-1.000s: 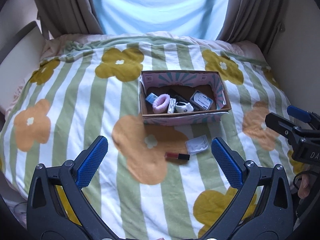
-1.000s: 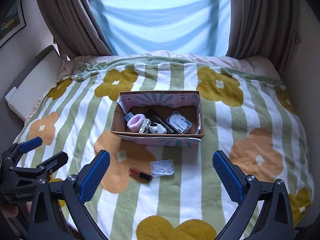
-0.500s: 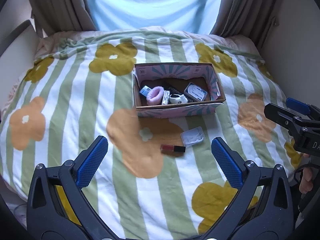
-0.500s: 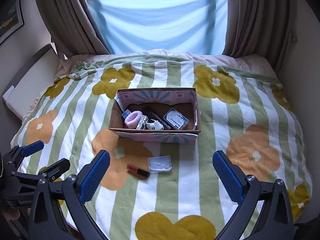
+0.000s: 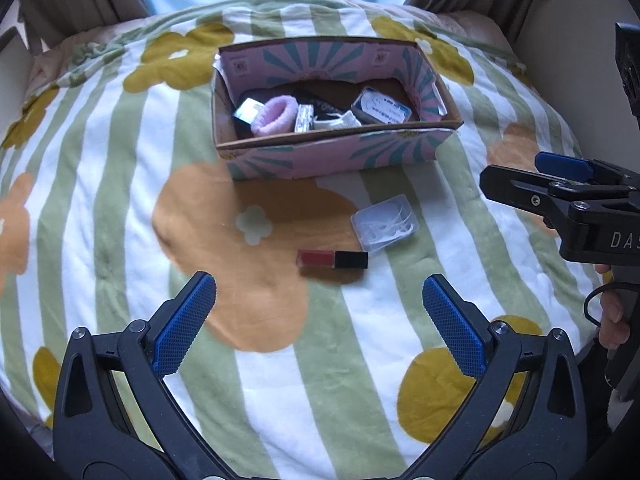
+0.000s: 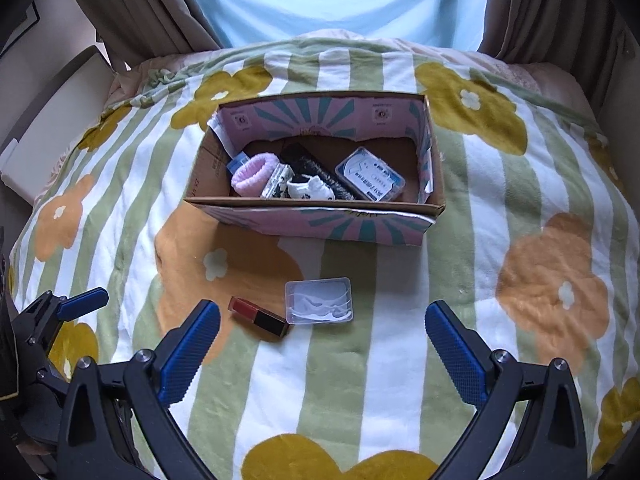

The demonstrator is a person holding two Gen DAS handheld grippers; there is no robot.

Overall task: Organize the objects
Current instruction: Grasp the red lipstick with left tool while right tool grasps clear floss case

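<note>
A pink-and-teal printed cardboard box [image 6: 320,222] is sitting open-topped on the green-striped flowered blanket [image 6: 500,208]. Lying inside it: a pink fluffy hair tie [image 6: 253,174] at the left, a small blue-and-white packet [image 6: 237,159] behind it, a narrow patterned strip pack [image 6: 276,185], a white item with black spots [image 6: 310,190], a black brush-like object [image 6: 308,164] running diagonally, and a clear flat case with a blue label [image 6: 370,180] leaning at the right.

Outside the box, on the blanket in front of it, two things are lying loose — a clear plastic rectangular case holding white floss picks [image 6: 319,301] and, touching its left corner in the right wrist view, a red-and-black lipstick tube [image 5: 332,259]. In the left wrist view the tube's long axis is running left to right, red end left, black cap right; it is lying flat.

The left gripper [image 5: 319,303] is hovering low over the blanket, jaws spread wide and empty, the tube just beyond the gap between its blue pads [image 5: 182,326]. The right gripper [image 6: 322,340] is likewise spread wide, gripping nothing, with the floss case and tube just ahead of its fingers. A hand [image 5: 612,322] is wrapping the right gripper's handle.
</note>
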